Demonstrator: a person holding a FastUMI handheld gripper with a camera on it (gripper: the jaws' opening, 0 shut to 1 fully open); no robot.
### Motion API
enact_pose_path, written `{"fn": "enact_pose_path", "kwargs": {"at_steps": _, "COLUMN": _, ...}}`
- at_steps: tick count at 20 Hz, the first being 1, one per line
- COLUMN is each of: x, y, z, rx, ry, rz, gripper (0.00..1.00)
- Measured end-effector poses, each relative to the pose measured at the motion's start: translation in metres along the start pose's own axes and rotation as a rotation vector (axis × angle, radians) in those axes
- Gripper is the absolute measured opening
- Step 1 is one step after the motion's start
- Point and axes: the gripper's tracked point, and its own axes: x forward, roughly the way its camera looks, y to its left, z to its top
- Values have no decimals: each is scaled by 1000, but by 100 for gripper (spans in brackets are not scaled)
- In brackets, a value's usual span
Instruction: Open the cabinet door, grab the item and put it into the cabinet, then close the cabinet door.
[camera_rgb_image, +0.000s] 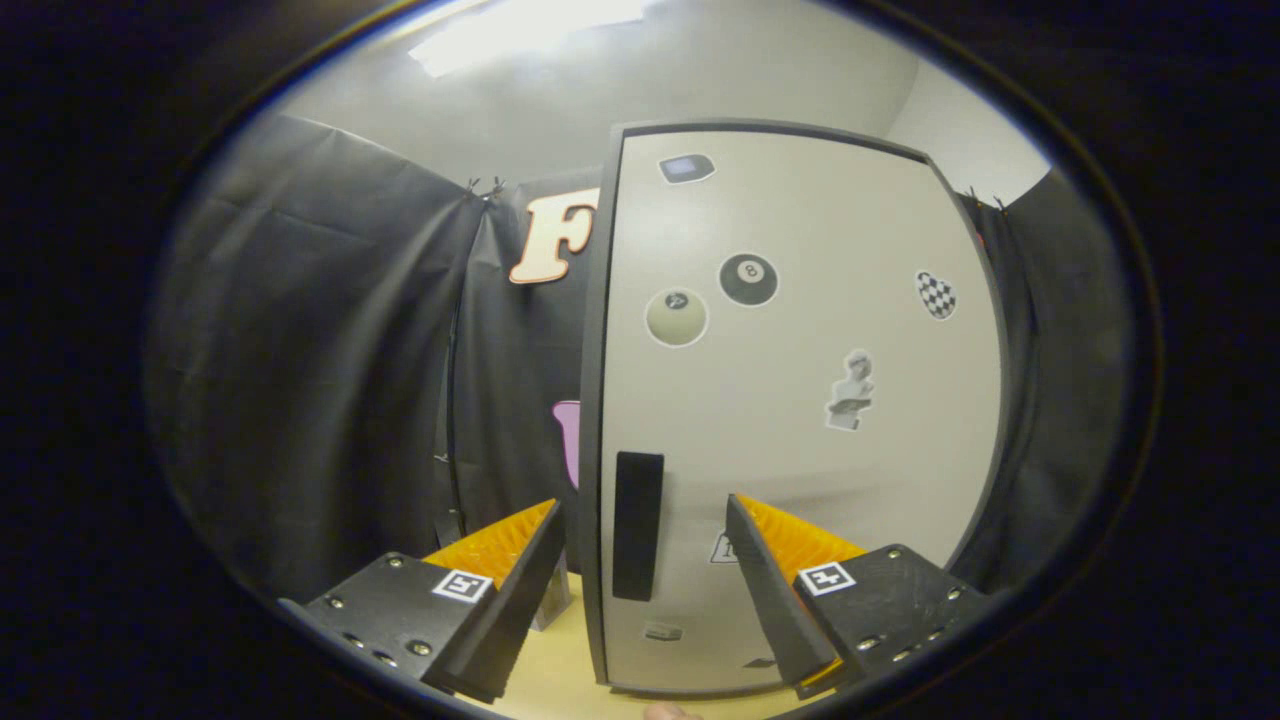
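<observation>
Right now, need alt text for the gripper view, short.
A closed pale cabinet door with stickers stands just ahead of the open gripper, its dark vertical handle lined up between the two fingers, which hold nothing. The cabinet sits on a light wooden tabletop with black cloth hanging around it.

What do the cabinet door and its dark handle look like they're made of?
The cabinet door looks like matte painted board or laminate, with a soft sheen. The handle looks like matte black plastic, though it is hard to tell. The open claw straddles it.
</observation>
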Motion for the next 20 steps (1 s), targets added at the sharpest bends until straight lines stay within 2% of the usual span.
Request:
{"fn": "enact_pose_path", "kwargs": {"at_steps": 11, "x": 55, "y": 4, "z": -21, "rx": 14, "ry": 12, "rz": -35, "gripper": 96}}
{"fn": "enact_pose_path", "kwargs": {"at_steps": 16, "x": 56, "y": 9, "z": -22, "rx": -68, "ry": -21, "rz": -40, "gripper": 95}}
{"fn": "enact_pose_path", "kwargs": {"at_steps": 20, "x": 56, "y": 24, "z": -26, "rx": -58, "ry": -16, "rz": -1, "gripper": 95}}
